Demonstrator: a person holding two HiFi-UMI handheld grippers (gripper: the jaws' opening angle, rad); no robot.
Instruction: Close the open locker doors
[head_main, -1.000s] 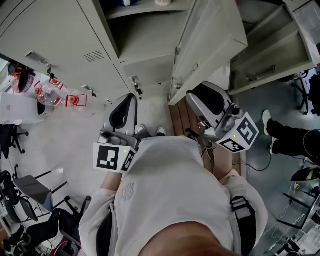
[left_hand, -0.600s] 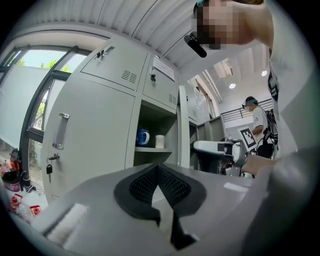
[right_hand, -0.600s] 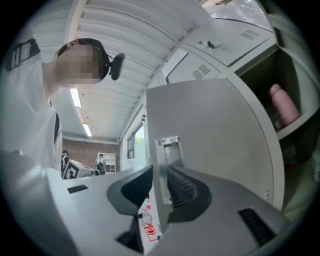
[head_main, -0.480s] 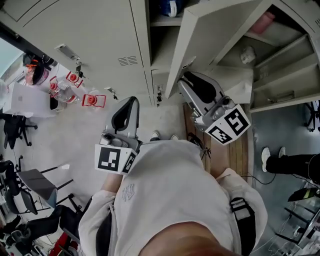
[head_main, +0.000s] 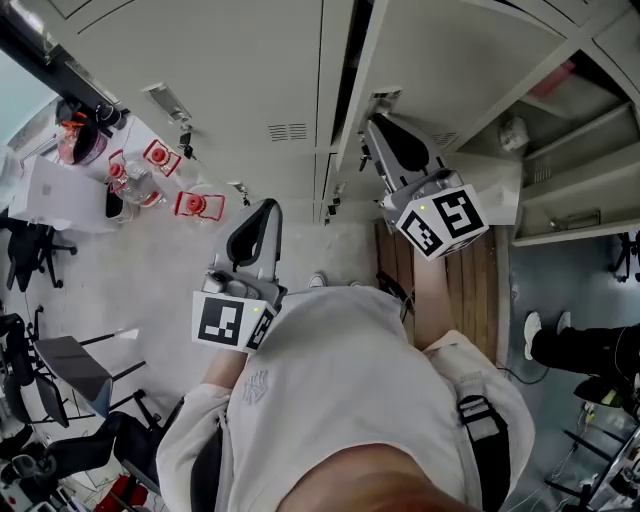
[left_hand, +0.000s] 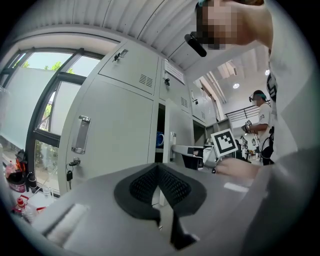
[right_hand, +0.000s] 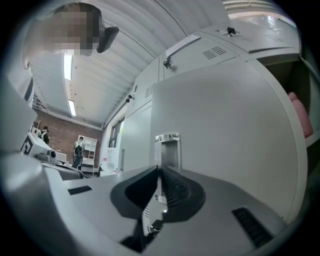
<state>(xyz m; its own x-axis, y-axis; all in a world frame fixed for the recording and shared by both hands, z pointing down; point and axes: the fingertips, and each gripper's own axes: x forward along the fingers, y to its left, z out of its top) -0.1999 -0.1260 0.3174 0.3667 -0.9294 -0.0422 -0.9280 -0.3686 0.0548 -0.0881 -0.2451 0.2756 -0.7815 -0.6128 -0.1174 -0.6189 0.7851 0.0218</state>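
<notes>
The locker door (head_main: 450, 45) you are working on stands almost closed. In the head view only a narrow dark gap (head_main: 348, 70) is left between its edge and the neighbouring closed locker (head_main: 230, 70). Your right gripper (head_main: 376, 128) is stretched out to this door. Its fingers are pressed together with nothing between them, and their tips lie close against the door face, just beside the metal handle (right_hand: 167, 147); whether they really touch the door, I cannot tell. In the left gripper view, a blue object (left_hand: 159, 139) sits on a shelf inside the gap. Your left gripper (head_main: 264, 206) hangs lower, in front of your body and apart from the lockers. Its fingers are also fully together and they hold nothing. To the right of the door, other compartments (head_main: 575, 130) are open, and one of them has something pink (head_main: 562, 78) inside. On the closed lockers at your left, keys with red tags (head_main: 195, 205) hang from the locks.
</notes>
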